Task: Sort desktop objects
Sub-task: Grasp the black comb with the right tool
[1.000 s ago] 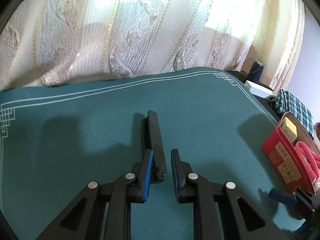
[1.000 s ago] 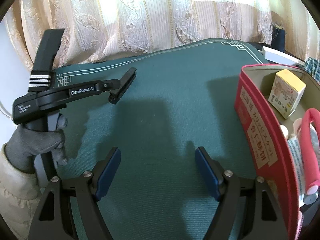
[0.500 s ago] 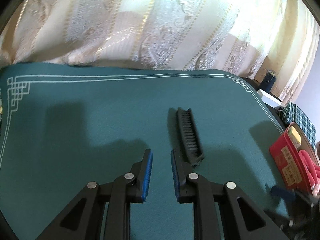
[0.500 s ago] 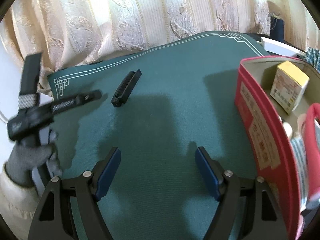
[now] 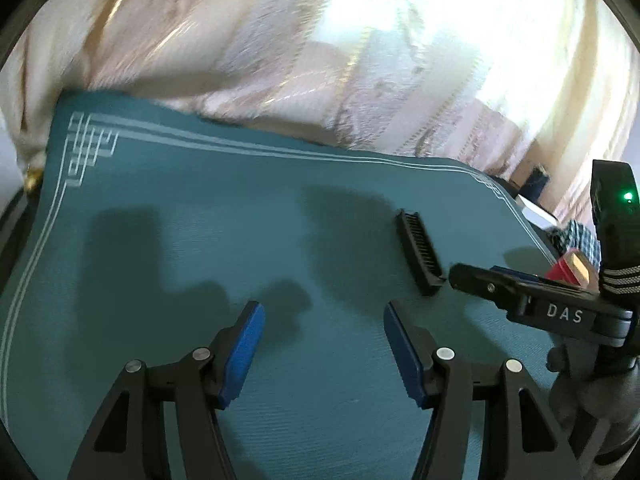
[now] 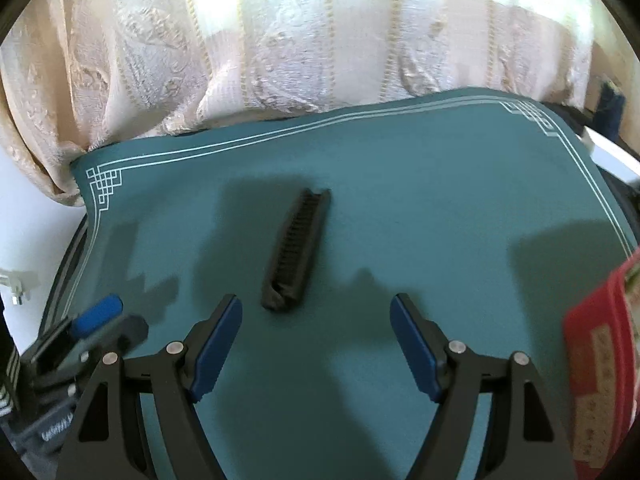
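Note:
A black comb [image 6: 297, 250] lies flat on the teal mat [image 6: 420, 208], teeth up. It also shows in the left wrist view [image 5: 420, 252], to the right of my left gripper. My left gripper [image 5: 320, 344] is open and empty, low over the mat. My right gripper [image 6: 316, 344] is open and empty, just short of the comb's near end, which sits close to its left finger. A red box [image 6: 600, 368] stands at the mat's right edge, with a yellow carton [image 5: 578, 268] visible in it.
A cream patterned curtain [image 6: 300, 40] hangs behind the mat. A white flat object [image 6: 612, 156] and a dark bottle [image 6: 610, 108] stand beyond the mat's far right corner. A checked cloth [image 5: 576, 236] lies past the right edge. A white plug [image 6: 16, 286] lies off the left edge.
My left gripper let go of the comb, opened and swung away to the left. My right gripper moved left from the red box toward the comb.

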A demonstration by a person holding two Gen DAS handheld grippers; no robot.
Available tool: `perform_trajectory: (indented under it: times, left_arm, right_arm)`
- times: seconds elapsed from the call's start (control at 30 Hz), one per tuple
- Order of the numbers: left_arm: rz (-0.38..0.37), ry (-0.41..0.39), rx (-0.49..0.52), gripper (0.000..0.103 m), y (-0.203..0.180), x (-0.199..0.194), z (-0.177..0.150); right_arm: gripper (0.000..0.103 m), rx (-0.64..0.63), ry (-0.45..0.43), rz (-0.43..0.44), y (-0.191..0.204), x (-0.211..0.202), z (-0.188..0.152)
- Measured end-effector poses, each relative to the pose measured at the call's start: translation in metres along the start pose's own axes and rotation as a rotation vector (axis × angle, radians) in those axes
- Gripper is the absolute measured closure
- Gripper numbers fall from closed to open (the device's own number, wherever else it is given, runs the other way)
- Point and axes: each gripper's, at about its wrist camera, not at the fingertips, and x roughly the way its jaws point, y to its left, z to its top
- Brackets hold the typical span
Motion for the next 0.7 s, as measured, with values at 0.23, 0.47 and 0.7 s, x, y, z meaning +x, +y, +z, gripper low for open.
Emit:
perform_trajectory:
  times: [0.23, 0.47, 0.7]
  left_arm:
    - [0.006, 0.038, -0.087, 0.039, 0.025, 0.011, -0.002]
    - [0.01, 0.047, -0.076, 0.039, 0.022, 0.016, -0.003]
    - [0.022, 0.037, -0.069, 0.039, 0.019, 0.012, -0.003]
  right_arm:
    - [0.04, -0.047, 0.021, -0.082, 0.021, 0.038, 0.014]
    - [0.074, -0.13, 0.007, -0.16, 0.025, 0.045, 0.019]
    - [0.074, -0.077, -0.021, -0.074, 0.013, 0.01, 0.005]
